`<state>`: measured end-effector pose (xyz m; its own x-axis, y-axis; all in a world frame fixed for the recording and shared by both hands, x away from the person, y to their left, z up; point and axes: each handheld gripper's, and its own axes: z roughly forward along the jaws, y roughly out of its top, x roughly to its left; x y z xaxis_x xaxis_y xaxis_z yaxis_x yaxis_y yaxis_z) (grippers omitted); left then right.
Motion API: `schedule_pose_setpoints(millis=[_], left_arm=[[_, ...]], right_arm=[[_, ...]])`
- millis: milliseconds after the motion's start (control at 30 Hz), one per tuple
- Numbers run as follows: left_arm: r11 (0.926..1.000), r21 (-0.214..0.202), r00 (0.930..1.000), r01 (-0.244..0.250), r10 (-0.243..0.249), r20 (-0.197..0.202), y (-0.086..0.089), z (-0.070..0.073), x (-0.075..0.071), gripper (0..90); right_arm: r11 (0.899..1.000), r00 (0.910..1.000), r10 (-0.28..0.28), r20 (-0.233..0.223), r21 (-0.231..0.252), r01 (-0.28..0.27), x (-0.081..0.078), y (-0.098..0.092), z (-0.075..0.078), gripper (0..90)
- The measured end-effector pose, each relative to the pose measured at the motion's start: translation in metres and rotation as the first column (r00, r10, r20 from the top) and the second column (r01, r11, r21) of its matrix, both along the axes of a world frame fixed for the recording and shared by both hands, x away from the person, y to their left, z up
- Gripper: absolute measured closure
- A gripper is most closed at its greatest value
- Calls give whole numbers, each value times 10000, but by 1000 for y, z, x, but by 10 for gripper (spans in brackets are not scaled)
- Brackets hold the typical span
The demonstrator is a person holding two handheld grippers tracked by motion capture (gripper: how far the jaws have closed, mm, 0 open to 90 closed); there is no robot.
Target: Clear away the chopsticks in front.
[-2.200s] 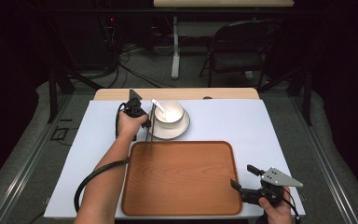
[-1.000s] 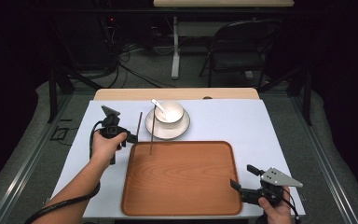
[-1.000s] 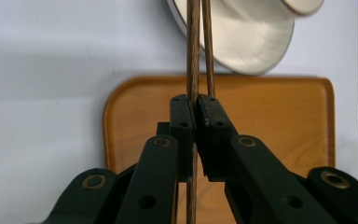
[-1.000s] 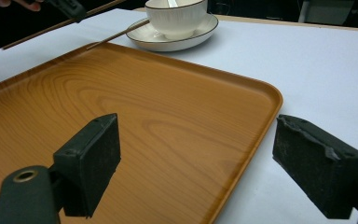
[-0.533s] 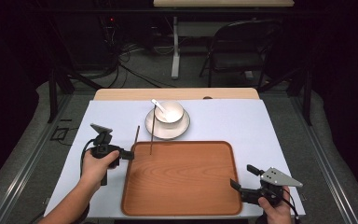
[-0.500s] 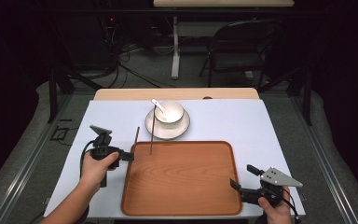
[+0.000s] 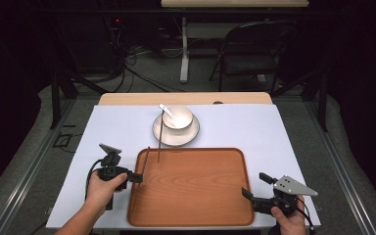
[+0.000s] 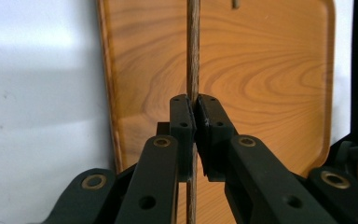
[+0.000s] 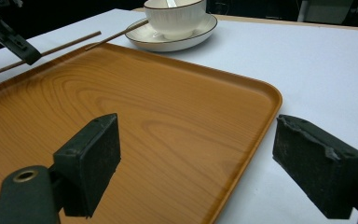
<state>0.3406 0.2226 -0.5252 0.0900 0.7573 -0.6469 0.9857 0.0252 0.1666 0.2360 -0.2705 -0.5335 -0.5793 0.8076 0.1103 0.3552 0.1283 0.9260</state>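
Note:
My left gripper sits at the left edge of the wooden tray and is shut on a thin wooden chopstick. In the left gripper view the pads pinch the chopstick, which runs on over the tray. A second chopstick leans from the white plate onto the tray's far edge. A white bowl with a spoon stands on the plate. My right gripper rests open at the tray's near right corner with nothing between its jaws.
A white sheet covers the table around the tray. A dark chair and a table leg stand on the floor beyond the far edge. The right gripper view shows the bowl, plate and both chopsticks past the tray.
My left gripper has carried one chopstick from beside the plate toward me and down, to the tray's left edge. The other chopstick, the bowl and my right gripper have stayed put.

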Motion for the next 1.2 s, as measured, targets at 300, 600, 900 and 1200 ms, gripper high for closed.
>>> schedule_pose_setpoints(millis=[300, 600, 900, 1200], left_arm=[[9997, 155, 9997, 207, -205, -139, -13, -11, 3, 850], [9980, 421, 9987, 467, -457, -239, -27, -15, 7, 849], [9978, 524, 9989, 414, -401, -252, -31, -16, 9, 848], [9977, 569, 9988, 359, -340, -350, -30, -18, 9, 843]], right_arm=[[10000, 10000, 10, -10, -20, -10, 0, 0, 0, 146], [10000, 10000, 16, 29, 3, -16, 0, 0, 0, 146], [10000, 10000, 8, 46, 28, -8, -1, 0, 0, 146], [10000, 10000, 11, 55, 12, -11, -1, 0, 0, 146]])
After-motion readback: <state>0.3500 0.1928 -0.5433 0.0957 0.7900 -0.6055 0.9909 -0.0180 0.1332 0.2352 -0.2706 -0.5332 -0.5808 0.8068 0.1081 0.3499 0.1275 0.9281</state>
